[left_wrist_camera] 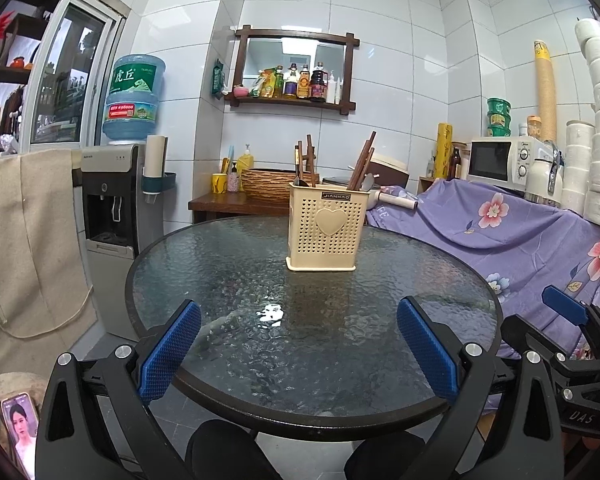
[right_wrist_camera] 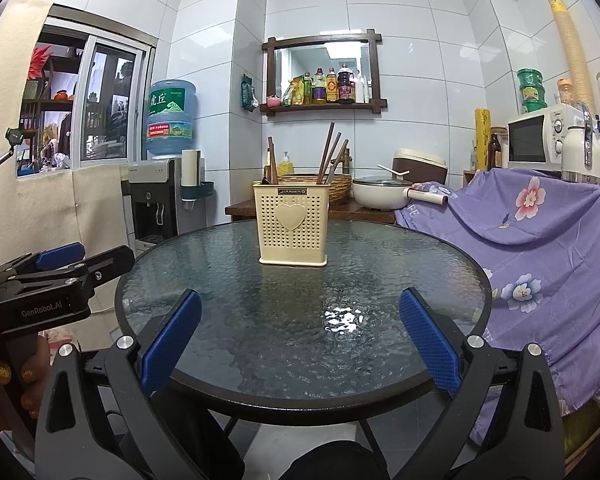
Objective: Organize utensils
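Note:
A cream perforated utensil holder (left_wrist_camera: 325, 227) (right_wrist_camera: 293, 229) with a heart on its front stands upright on the far half of the round glass table (left_wrist_camera: 228, 280) (right_wrist_camera: 380, 264). Brown chopsticks (left_wrist_camera: 362, 166) (right_wrist_camera: 332, 152) and spoons (left_wrist_camera: 367, 182) stick up out of it. My left gripper (left_wrist_camera: 298, 354) is open near the table's front edge, nothing between its blue pads (left_wrist_camera: 168, 354). My right gripper (right_wrist_camera: 300, 344) is open too, also empty, over the front of the table. Each gripper shows at the edge of the other's view: the right gripper (left_wrist_camera: 572, 320) and the left gripper (right_wrist_camera: 60, 268).
A purple flowered cloth (left_wrist_camera: 520, 232) (right_wrist_camera: 548, 232) covers furniture right of the table. A water dispenser (left_wrist_camera: 112, 200) (right_wrist_camera: 156, 196) stands at the left. Behind the table a wooden counter (right_wrist_camera: 244, 210) bears a basket and a pot. A phone (left_wrist_camera: 20, 428) lies low left.

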`<act>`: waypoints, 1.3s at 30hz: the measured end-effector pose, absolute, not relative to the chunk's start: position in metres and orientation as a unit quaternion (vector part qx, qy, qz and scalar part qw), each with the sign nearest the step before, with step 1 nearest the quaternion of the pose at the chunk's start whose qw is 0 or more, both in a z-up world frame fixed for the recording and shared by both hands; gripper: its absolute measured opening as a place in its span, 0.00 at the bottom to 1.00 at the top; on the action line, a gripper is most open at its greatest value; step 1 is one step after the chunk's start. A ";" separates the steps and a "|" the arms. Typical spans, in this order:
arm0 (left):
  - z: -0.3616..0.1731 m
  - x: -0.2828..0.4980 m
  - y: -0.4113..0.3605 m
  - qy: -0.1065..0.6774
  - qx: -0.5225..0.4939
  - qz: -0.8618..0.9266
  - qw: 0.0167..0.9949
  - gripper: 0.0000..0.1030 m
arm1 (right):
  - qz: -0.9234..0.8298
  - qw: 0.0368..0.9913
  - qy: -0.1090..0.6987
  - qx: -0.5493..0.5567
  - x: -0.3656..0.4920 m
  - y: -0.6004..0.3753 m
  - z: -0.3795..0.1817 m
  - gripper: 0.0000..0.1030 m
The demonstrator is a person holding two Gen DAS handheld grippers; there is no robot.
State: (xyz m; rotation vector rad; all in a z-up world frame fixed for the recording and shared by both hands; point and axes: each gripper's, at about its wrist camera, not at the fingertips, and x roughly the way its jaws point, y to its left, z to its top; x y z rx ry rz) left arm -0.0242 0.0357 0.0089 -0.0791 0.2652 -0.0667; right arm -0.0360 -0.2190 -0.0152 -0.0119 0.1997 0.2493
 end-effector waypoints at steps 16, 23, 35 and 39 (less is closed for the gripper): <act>0.008 -0.024 0.038 0.137 -0.036 -0.036 0.989 0.94 | 0.125 0.987 0.101 -0.006 -0.036 -0.219 -0.017 0.94; 0.009 -0.023 0.038 0.138 -0.037 -0.033 0.989 0.94 | 0.126 0.987 0.101 -0.005 -0.036 -0.220 -0.018 0.94; 0.009 -0.023 0.038 0.138 -0.037 -0.033 0.989 0.94 | 0.127 0.987 0.102 -0.006 -0.036 -0.222 -0.017 0.94; 0.009 -0.022 0.038 0.138 -0.037 -0.033 0.989 0.94 | 0.127 0.987 0.103 -0.006 -0.036 -0.222 -0.017 0.94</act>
